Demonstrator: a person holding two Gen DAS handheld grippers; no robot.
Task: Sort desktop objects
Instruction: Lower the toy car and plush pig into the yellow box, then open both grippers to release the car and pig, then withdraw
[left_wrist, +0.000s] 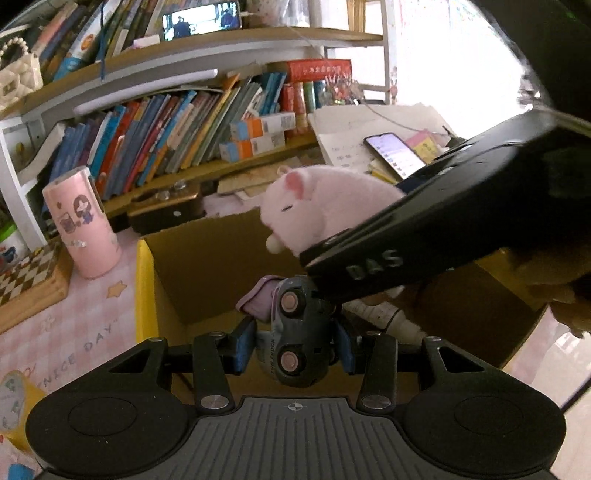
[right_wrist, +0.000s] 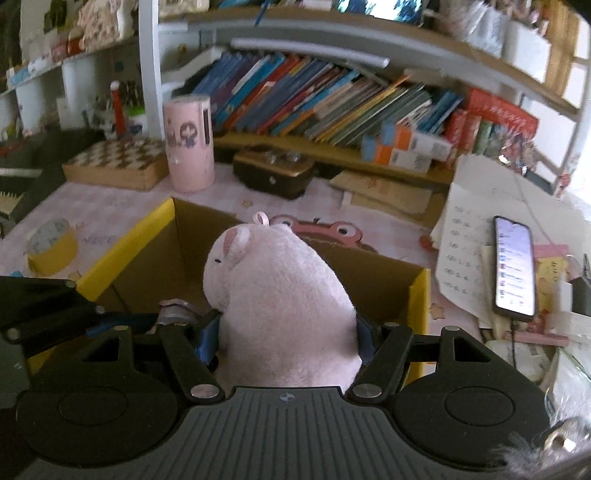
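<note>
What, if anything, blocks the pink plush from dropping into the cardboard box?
Nothing visible does. The right tongs hold the pink plush over the open cardboard box; the left tongs, holding a toy car, sit beside it.

At your eleven o'clock stands a pink tumbler (right_wrist: 189, 144) beside a chessboard (right_wrist: 116, 162); a lit phone (right_wrist: 514, 266) lies at three.

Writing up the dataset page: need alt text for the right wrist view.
The right gripper is shut on a pink plush pig, held over an open cardboard box with yellow edges. Behind are a pink desk, a pink cylindrical holder, a lit phone and shelves of books.
</note>
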